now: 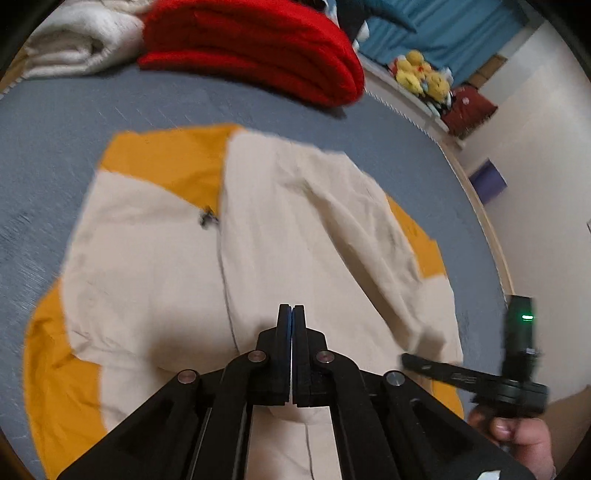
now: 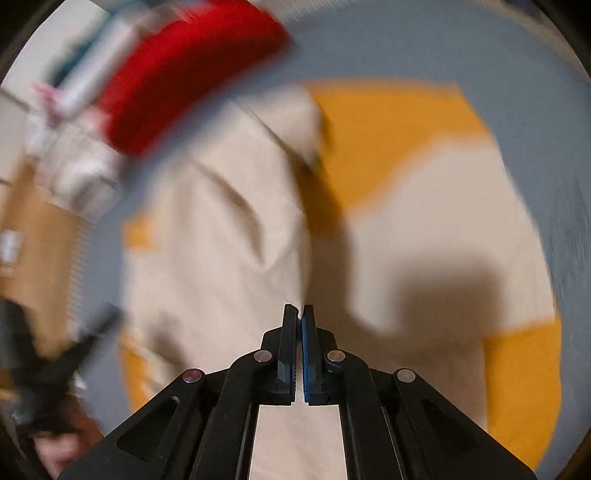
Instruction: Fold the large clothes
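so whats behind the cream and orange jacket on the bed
Behind the cream and orange jacket, a folded red blanket and a cream blanket lie on the grey bed cover. Whatever sits behind those folded piles is hidden.

A folded red blanket (image 1: pixel 255 48) lies on the grey-blue surface (image 1: pixel 48 147) at twelve o'clock; a folded cream blanket (image 1: pixel 70 44) touches it at eleven; yellow plush toys (image 1: pixel 421 74) crowd a ledge at one o'clock, beside a blue curtain (image 1: pixel 443 33).

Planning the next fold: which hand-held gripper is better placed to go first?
Marginally the left hand-held gripper: shut above the jacket by its zipper. The right hand-held gripper, also shut over the cream fabric, has a blurred view.
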Available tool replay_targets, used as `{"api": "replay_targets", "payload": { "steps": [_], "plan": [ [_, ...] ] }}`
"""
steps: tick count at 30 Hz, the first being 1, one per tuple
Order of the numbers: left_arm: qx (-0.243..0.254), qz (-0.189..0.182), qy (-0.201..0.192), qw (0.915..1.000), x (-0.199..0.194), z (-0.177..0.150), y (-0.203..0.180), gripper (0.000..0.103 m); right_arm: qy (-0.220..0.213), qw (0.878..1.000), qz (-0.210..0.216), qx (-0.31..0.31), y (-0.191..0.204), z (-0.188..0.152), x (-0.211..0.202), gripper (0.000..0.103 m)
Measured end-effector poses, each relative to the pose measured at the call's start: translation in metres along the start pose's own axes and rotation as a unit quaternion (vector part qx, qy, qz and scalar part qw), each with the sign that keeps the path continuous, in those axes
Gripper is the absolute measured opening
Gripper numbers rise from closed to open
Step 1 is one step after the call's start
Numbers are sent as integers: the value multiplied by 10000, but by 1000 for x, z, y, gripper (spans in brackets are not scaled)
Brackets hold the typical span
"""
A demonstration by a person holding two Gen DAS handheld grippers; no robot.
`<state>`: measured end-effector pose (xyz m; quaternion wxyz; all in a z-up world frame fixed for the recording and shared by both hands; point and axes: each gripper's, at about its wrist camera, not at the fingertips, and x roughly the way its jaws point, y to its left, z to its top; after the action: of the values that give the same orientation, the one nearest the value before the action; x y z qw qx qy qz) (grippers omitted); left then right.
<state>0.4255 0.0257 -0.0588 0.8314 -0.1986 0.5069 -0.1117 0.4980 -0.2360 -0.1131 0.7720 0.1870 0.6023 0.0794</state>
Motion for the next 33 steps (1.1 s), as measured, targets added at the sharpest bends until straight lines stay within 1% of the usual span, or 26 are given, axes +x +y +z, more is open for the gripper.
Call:
{"api": "replay_targets", "payload": {
  "steps": [2,3,4,5,7,8,10,11,13,14,15,16,17,19,20,21,22,23,24,26,27,29,30,33],
  "plan": [
    [32,-178,339,9993,19,-7,-2,0,329,9988,-168,309,-9,-6,18,2],
    [77,-205,470,9987,26,-10,-4,1,435,9983,-242,316,-9,-9,24,2],
    [153,-136,617,9979,34,-14,-4,3,483,9980,-288,278,-7,-10,28,2],
    [262,163,886,9956,49,-21,-1,3,519,9978,-332,225,-4,-11,30,2],
    [315,714,1385,9873,71,-32,9,3,480,9978,-420,154,0,-14,29,3],
    [255,777,1478,9856,76,-36,14,3,354,9981,-485,105,1,-13,25,3],
    [126,743,1387,9875,70,-33,14,3,-176,9981,-591,3,8,-10,4,5],
    [176,737,1316,9884,65,-30,9,3,-455,9971,-605,-73,11,-7,-5,5],
    [346,754,1153,9899,54,-27,-1,5,-1112,9912,-620,-367,25,-4,-31,10],
    [412,781,1094,9901,50,-26,-5,5,-1360,9871,-649,-539,33,-2,-40,22],
    [488,755,993,9910,44,-24,-12,5,-1587,9830,-572,-729,40,0,-46,47],
    [572,659,887,9922,40,-24,-18,6,-1650,9815,-460,-856,45,4,-47,57],
    [670,538,818,9929,38,-25,-24,6,-1675,9803,-312,-1003,48,6,-45,60],
    [776,292,811,9933,43,-28,-33,9,-1571,9815,-249,-1063,50,10,-36,60],
    [772,167,874,9930,48,-29,-37,9,-1425,9840,-254,-1038,49,13,-26,59],
    [757,24,1020,9919,56,-36,-40,10,-1287,9866,-217,-976,46,14,-16,55],
    [752,-15,1191,9900,66,-43,-41,10,-1190,9884,-188,-923,43,15,-10,48],
    [765,78,1313,9884,76,-48,-41,10,-1059,9907,-156,-837,37,19,-1,26],
    [780,177,1390,9871,80,-52,-39,10,-926,9929,-97,-745,31,22,8,14],
    [756,299,1539,9847,86,-53,-32,10,-777,9959,91,-455,14,23,17,7],
    [724,289,1561,9847,85,-52,-30,10,-764,9966,202,-251,6,24,17,5],
    [641,290,1619,9843,86,-49,-26,10,-713,9966,391,107,-4,25,18,4],
    [619,300,1651,9839,87,-49,-23,10,-677,9967,385,223,-8,24,19,4],
    [753,396,1745,9810,85,-53,-23,11,-560,9982,-65,198,-12,24,27,4]
  ]
}}
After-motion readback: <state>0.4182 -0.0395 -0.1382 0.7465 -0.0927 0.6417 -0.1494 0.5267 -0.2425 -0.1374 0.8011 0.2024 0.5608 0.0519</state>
